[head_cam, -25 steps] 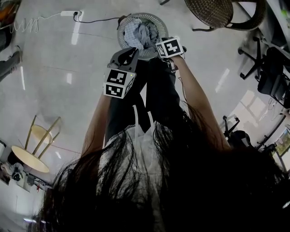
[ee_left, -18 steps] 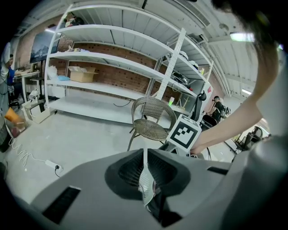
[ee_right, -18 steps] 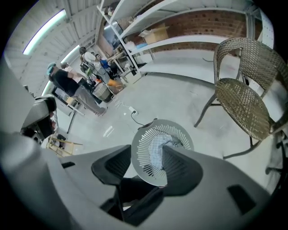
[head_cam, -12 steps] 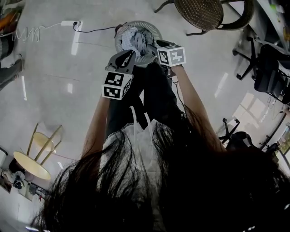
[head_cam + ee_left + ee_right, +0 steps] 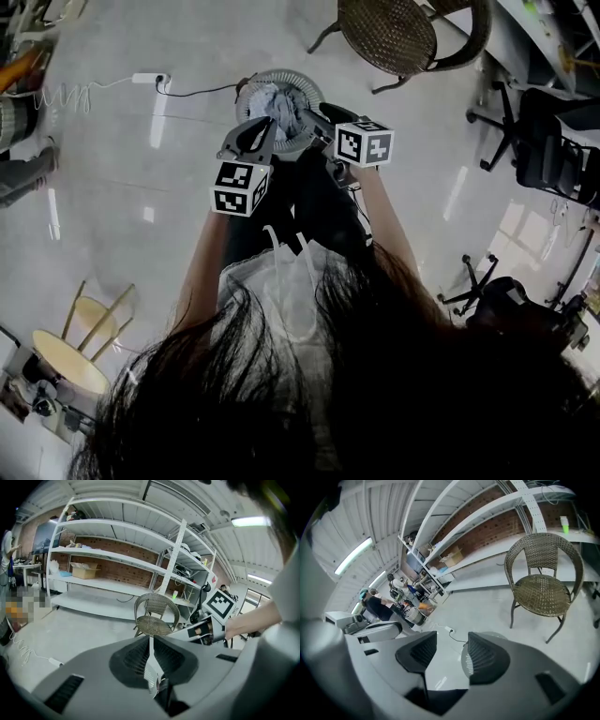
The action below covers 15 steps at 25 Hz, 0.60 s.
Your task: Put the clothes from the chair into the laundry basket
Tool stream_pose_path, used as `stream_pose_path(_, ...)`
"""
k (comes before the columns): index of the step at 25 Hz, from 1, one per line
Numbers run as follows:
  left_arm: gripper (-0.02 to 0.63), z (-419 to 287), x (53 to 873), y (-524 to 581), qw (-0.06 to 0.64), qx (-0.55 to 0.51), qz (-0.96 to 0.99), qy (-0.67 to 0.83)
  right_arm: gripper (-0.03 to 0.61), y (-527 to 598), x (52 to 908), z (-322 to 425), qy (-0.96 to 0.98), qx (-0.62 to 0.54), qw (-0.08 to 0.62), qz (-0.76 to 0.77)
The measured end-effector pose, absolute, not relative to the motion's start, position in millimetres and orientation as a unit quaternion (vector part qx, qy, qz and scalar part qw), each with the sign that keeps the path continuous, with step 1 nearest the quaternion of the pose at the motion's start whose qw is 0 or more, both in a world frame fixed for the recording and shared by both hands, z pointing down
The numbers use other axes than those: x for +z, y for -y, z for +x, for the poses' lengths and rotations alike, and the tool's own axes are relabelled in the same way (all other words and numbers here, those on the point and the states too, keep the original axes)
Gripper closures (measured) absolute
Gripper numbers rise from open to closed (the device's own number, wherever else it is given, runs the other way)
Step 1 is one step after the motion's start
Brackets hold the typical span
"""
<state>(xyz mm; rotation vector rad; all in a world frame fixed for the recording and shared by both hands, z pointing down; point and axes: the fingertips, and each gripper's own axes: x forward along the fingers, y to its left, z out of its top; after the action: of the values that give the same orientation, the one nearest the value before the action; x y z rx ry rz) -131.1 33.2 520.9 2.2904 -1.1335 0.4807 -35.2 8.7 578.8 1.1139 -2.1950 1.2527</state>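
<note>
The round laundry basket [image 5: 251, 86] stands on the floor ahead of me with grey-blue clothes [image 5: 278, 99] heaped inside it. My left gripper [image 5: 266, 127] hovers over its near rim; in the left gripper view its pads [image 5: 140, 656] meet with only a thin slit between them, holding nothing. My right gripper [image 5: 311, 114] hangs beside it, above the basket's right edge, and stands open [image 5: 452, 641] and empty, with the basket rim [image 5: 465, 662] showing through the gap. The wicker chair [image 5: 387, 34] [image 5: 541, 590] [image 5: 152, 620] beyond has a bare seat.
A power strip [image 5: 145, 78] with its cable lies on the floor left of the basket. Black office chairs [image 5: 544, 141] crowd the right side, and a yellow stool [image 5: 64, 345] sits at the lower left. White shelving [image 5: 117, 559] lines the brick wall. People [image 5: 377, 604] work far off.
Both grippers have lifted up from the basket, the right one more, and it has rolled so its marker cube faces differently. The clothes stay in the basket.
</note>
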Motion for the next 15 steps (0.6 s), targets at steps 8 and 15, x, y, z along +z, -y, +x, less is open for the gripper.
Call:
stream_pose_path(8, 0.575, -132.2, 482.3, -49.9, 0.255, 0.156, 0.860, 0.413, 0.377, -25.3, 515.5, -36.9, 0.798, 0.411, 0.146, 0.416)
stream_pose_path(15, 0.575, -125.9, 473.9, -63.6, 0.248, 0.162, 0.871, 0.392, 0.449, -48.9, 490.8, -37.0, 0.791, 0.418, 0.120, 0.430)
